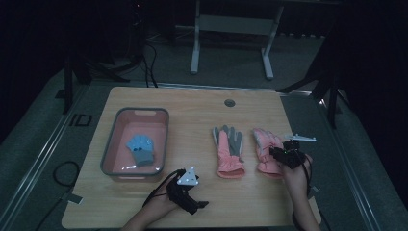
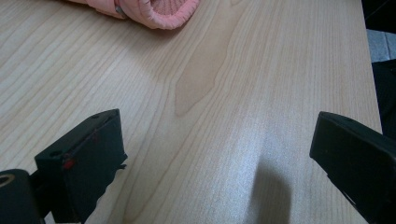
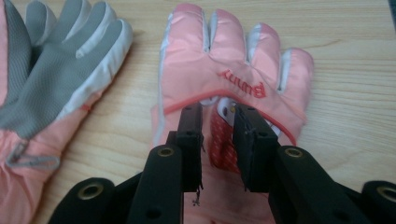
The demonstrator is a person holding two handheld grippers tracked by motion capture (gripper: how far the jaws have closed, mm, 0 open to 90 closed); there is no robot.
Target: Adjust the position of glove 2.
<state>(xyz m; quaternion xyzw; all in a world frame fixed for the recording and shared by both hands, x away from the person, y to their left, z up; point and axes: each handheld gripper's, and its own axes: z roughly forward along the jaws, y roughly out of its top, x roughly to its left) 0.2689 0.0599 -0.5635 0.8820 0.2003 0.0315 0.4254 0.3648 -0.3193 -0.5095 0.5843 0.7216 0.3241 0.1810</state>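
Light wood counter (image 1: 192, 103), pale grain, with a small round grommet (image 1: 229, 102) near its far edge at upper centre of the high view. Room is dark; grey floor beyond, and the white legs of a frame (image 1: 195, 53) stand at the top of the frame. Black cables (image 1: 150, 67) trail on the floor at upper left.

Left of centre on the counter sits a pink bin (image 1: 111, 144) with a grey rim; a small blue glove (image 1: 141, 149) lies inside it.

Right of centre, two pink gloves lie side by side, fingers pointing to the far edge. The left one, the palm-up glove (image 1: 228, 149), shows a grey palm. The right one, the pink glove (image 1: 265, 144), lies back up, with red lettering across the knuckles in the right gripper view (image 3: 233, 60).

Right tongs (image 1: 278, 153) sit at the lower right of the high view, over the pink glove's back. In the right gripper view the right tongs (image 3: 217, 135) are narrowed to a small gap directly above the glove's patterned patch; whether they pinch fabric cannot be told.

Left tongs (image 1: 202, 205) rest low at bottom centre of the high view, well apart from the gloves. In the left gripper view the left tongs (image 2: 217, 154) gape wide over bare wood, holding nothing, with a pink cuff (image 2: 163, 11) at the top edge.
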